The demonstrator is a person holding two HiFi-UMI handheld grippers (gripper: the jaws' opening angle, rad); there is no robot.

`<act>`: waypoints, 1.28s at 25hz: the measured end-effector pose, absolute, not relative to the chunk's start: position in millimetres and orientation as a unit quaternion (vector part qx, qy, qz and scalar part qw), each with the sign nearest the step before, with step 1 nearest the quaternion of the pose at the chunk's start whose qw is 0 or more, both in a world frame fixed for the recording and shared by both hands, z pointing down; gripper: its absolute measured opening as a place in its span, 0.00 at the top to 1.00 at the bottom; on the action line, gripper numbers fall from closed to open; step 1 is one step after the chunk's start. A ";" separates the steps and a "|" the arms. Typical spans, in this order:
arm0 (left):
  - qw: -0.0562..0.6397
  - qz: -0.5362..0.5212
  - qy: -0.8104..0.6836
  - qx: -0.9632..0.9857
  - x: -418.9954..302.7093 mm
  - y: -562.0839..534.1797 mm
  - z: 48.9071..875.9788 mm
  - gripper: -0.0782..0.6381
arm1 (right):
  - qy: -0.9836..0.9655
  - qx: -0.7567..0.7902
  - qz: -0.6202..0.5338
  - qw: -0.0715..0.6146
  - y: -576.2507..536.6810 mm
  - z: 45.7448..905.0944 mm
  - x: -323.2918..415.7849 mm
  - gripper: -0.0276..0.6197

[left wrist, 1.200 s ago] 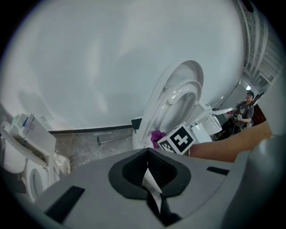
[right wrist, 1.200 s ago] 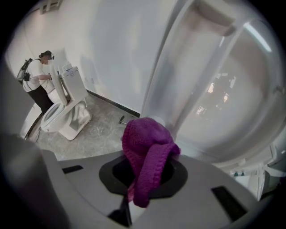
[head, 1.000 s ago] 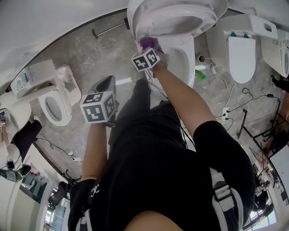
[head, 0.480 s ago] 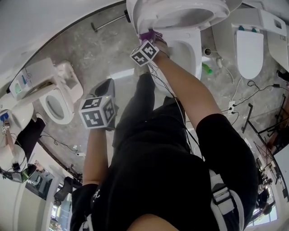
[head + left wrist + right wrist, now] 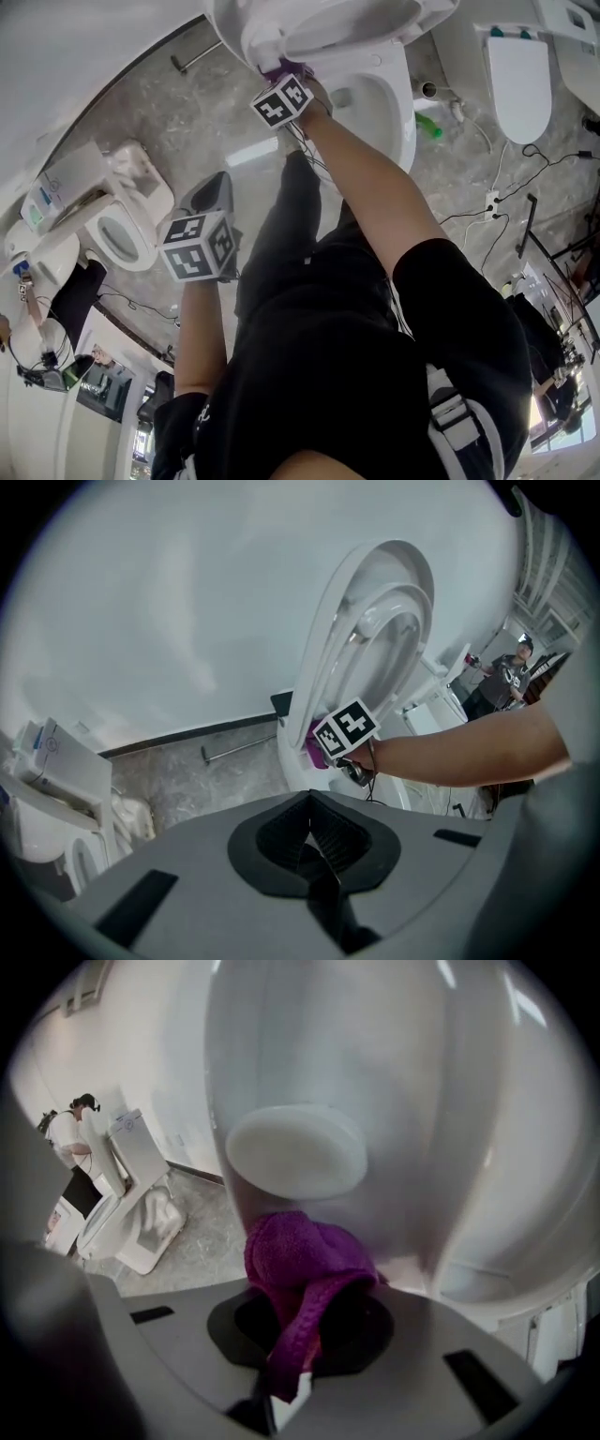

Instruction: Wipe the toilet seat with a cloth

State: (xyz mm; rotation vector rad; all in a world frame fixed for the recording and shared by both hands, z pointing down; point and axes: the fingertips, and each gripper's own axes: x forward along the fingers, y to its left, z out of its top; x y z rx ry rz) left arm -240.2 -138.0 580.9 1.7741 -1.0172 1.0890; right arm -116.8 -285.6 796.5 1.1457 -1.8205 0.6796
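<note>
Pinched in jaws of right gripper: purple cloth, pressed against raised toilet seat just below round bumper; pressed together, empty: jaws of left gripper, well apart from seat.

The cloth is pinched between the right gripper's jaws and pressed against the raised seat, above the bowl. The left gripper is held well apart from them, over the floor. Further toilets are set at left and right.
</note>
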 end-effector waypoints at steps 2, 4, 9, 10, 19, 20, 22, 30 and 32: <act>0.397 0.434 -0.396 0.705 -229.3 -136.2 582.1 0.88 | -0.727 0.465 0.290 0.414 -283.8 797.7 -109.9 0.87; 0.392 0.435 -0.392 0.709 -219.8 -135.6 582.6 0.88 | -0.718 0.478 0.308 0.402 -284.0 799.4 -97.1 0.87; 0.394 0.441 -0.388 0.707 -207.2 -132.9 584.8 0.88 | -0.700 0.495 0.335 0.389 -283.4 804.8 -66.8 0.87; 0.395 0.441 -0.387 0.707 -203.8 -131.6 585.4 0.88 | -0.698 0.497 0.336 0.390 -282.7 806.3 -59.4 0.87; 0.392 0.454 -0.359 0.715 -164.7 -123.7 596.3 0.88 | -0.666 0.516 0.310 0.441 -279.3 825.9 26.7 0.87; 0.391 0.455 -0.357 0.716 -160.0 -123.7 597.4 0.88 | -0.659 0.522 0.306 0.448 -280.5 827.4 40.6 0.87; 0.389 0.456 -0.354 0.718 -151.6 -122.2 599.1 0.88 | -0.647 0.531 0.297 0.459 -282.6 828.2 67.6 0.87; 0.382 0.461 -0.337 0.727 -113.2 -115.2 595.8 0.88 | -0.624 0.559 0.278 0.470 -292.6 813.5 139.7 0.87; 0.380 0.460 -0.335 0.729 -103.4 -115.2 593.5 0.88 | -0.621 0.564 0.275 0.469 -294.2 809.7 153.3 0.87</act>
